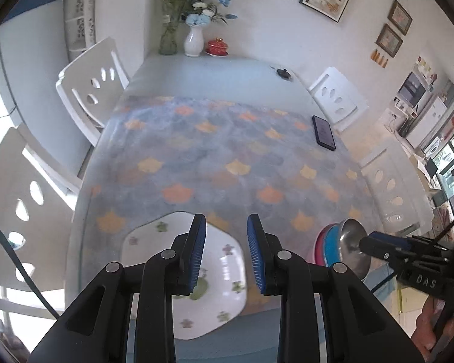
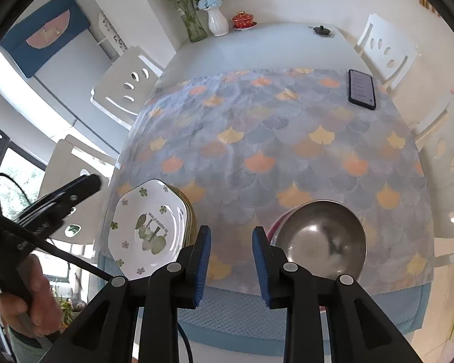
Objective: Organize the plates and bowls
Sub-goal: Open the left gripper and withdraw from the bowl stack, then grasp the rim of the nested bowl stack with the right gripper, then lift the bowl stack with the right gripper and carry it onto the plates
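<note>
Both tools (image 1: 226, 251) (image 2: 231, 260) empty above plates (image 2: 148, 230)

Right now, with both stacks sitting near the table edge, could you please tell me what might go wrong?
1. The plates are stacked close to the near table edge; a nudge could tip them off.
2. The steel bowl sits on top of coloured bowls, also near the edge, so it might slide if bumped.
3. The left gripper and right gripper are both empty and close together; they might collide when reaching.
</note>
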Demonstrator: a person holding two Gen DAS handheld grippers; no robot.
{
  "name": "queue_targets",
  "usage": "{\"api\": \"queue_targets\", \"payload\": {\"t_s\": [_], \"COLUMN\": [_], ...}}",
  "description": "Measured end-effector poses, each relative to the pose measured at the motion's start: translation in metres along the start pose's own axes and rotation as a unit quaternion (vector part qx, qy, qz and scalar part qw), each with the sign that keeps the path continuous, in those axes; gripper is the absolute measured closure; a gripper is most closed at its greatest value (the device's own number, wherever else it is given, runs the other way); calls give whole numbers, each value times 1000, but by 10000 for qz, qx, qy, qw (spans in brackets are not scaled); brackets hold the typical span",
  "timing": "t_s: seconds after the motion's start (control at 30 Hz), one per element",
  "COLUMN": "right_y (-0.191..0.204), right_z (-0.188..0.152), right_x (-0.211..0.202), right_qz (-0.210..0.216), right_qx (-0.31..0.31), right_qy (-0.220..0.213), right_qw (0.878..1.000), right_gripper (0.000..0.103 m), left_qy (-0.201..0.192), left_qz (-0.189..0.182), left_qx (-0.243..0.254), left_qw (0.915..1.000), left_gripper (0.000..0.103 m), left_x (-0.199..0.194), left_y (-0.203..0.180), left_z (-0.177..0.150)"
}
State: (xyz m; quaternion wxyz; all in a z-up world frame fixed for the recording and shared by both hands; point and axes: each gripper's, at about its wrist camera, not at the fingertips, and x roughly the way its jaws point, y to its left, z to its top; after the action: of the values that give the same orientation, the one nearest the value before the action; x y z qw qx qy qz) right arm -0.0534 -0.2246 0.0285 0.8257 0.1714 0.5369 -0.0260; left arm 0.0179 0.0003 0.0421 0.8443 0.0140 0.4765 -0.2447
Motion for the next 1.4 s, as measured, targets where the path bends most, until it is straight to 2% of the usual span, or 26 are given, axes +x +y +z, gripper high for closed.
{"api": "queue_targets", "payload": {"t_s": [0.13, 0.2, 0.23, 0.27, 0.37, 0.53, 0.63, 0.77, 0.9, 1.1, 1.23, 1.27, 1.4], "right_y": [1, -10, -16, -30, -67, -139, -172, -196, -199, -206, -206, -205, -202], "right_z": [1, 2, 2, 0, -5, -31, -46, -64, -70, -84, -79, -76, -67], "right_x": [-6, -13, -17, -23, -29, -10, 21, 50, 69, 90, 99, 101, 105], "right_qz": [-152, -301, -387, -537, -717, -380, 11, 607, 755, 955, 902, 893, 999], "right_qx": [228, 420, 526, 732, 1338, 2320, 2655, 3048, 2980, 3189, 3041, 2965, 2754], "right_qy": [-169, -355, -452, -577, -632, -195, 209, 491, 614, 679, 729, 709, 569], "right_qw": [9995, 9980, 9968, 9942, 9864, 9718, 9639, 9492, 9496, 9405, 9456, 9482, 9544], "right_gripper": [69, 52, 49, 44, 30, 30, 30, 30, 30, 30, 30, 30, 41], "left_qy": [150, 292, 375, 472, 859, 1523, 1870, 1951, 1999, 2259, 2241, 2269, 2486], "left_qz": [-226, -554, -738, -955, -1636, -2136, -2139, -1910, -1482, -1480, -1506, -1569, -1933], "left_qx": [-45, -78, -116, -200, -518, -623, -509, -322, -244, -678, -559, -566, -871], "left_qw": [9996, 9980, 9965, 9941, 9814, 9630, 9574, 9615, 9682, 9604, 9612, 9595, 9451], "left_gripper": [70, 62, 57, 50, 47, 47, 47, 47, 45, 49, 49, 49, 49], "left_x": [8, 19, 26, 33, 59, 111, 135, 156, 176, 194, 195, 197, 213], "left_y": [9, 7, 4, 1, -12, -61, -95, -123, -125, -110, -116, -117, -116], "left_z": [0, 0, 0, 0, -5, -21, -33, -43, -55, -74, -75, -76, -80]}}
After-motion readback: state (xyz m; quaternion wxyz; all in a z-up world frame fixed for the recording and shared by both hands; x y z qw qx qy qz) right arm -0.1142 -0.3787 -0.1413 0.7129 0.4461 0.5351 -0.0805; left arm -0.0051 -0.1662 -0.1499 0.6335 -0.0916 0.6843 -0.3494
